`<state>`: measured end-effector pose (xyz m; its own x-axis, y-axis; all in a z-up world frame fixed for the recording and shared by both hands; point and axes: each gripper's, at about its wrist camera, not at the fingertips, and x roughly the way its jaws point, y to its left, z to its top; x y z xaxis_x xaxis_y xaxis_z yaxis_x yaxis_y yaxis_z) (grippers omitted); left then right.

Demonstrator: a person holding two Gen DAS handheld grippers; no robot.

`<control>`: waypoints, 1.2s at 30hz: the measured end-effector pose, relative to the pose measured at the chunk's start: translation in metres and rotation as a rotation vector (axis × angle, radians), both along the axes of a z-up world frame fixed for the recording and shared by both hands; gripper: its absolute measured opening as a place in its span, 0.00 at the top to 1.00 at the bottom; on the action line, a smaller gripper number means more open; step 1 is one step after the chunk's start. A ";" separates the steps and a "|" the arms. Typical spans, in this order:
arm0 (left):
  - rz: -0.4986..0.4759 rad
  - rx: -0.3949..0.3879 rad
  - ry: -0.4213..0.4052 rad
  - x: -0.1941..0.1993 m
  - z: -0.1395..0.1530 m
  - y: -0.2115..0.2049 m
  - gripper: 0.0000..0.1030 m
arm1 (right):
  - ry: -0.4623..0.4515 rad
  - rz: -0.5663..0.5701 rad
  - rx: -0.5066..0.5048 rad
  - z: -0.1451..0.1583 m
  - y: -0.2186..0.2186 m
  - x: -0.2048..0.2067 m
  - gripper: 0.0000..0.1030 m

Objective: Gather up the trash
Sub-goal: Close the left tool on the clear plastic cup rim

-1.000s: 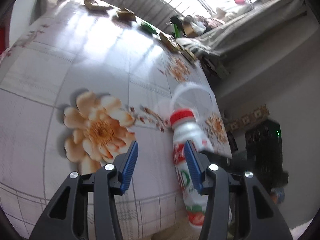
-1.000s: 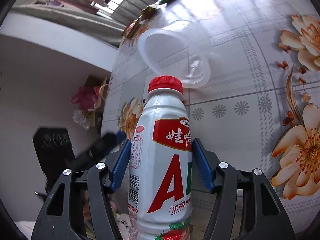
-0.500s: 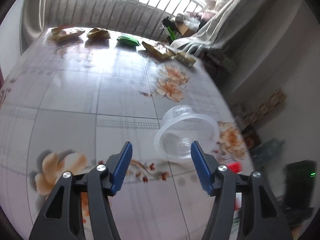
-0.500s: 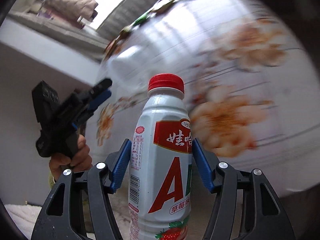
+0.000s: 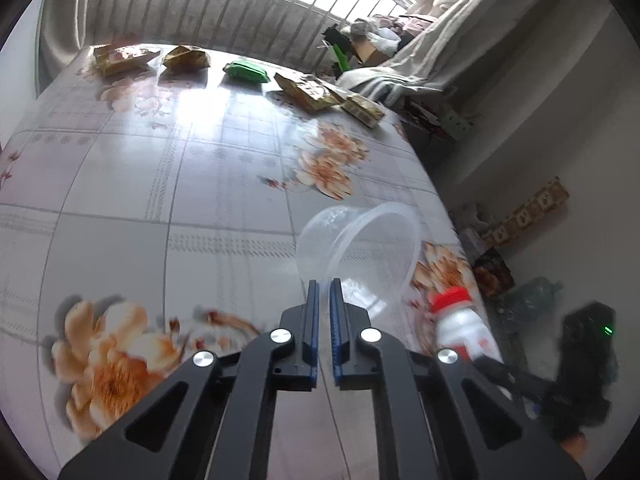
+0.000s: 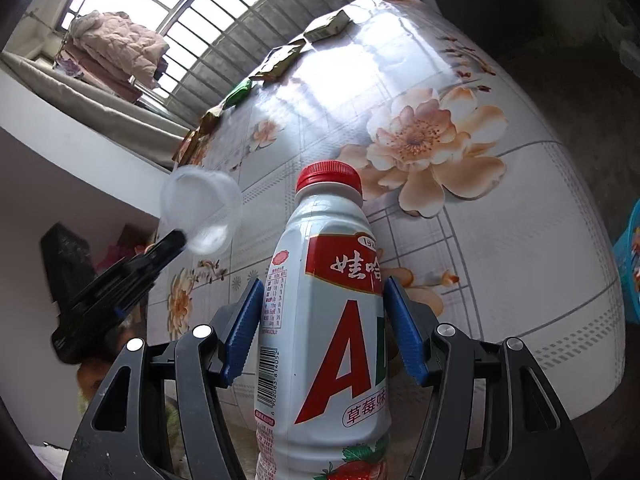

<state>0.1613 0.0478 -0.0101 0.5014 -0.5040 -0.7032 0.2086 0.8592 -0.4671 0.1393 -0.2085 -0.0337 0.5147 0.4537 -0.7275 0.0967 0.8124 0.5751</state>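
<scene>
One blue basket [image 6: 631, 264], right view only

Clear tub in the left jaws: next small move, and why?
Probably lift it off the table and carry it toward the blue basket at the table's right edge. The left gripper is shut on the rim of the clear tub, and the right gripper already holds the white bottle, so both hands seem loaded for drop-off.

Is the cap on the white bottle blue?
No, the white bottle held in the right gripper has a red cap.
</scene>
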 end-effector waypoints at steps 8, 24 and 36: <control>-0.095 -0.089 0.137 -0.030 0.007 0.017 0.96 | 0.018 -0.007 0.030 -0.002 -0.012 -0.004 0.44; -0.001 -0.067 0.200 -0.033 -0.016 0.025 0.70 | 0.039 -0.017 0.035 -0.001 -0.012 -0.006 0.42; -0.035 0.115 0.055 -0.034 -0.014 -0.002 0.89 | 0.065 -0.012 0.009 -0.005 -0.010 -0.003 0.45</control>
<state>0.1269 0.0461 -0.0238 0.4440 -0.4346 -0.7835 0.2158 0.9006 -0.3773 0.1362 -0.2182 -0.0390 0.4721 0.4543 -0.7555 0.1435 0.8060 0.5743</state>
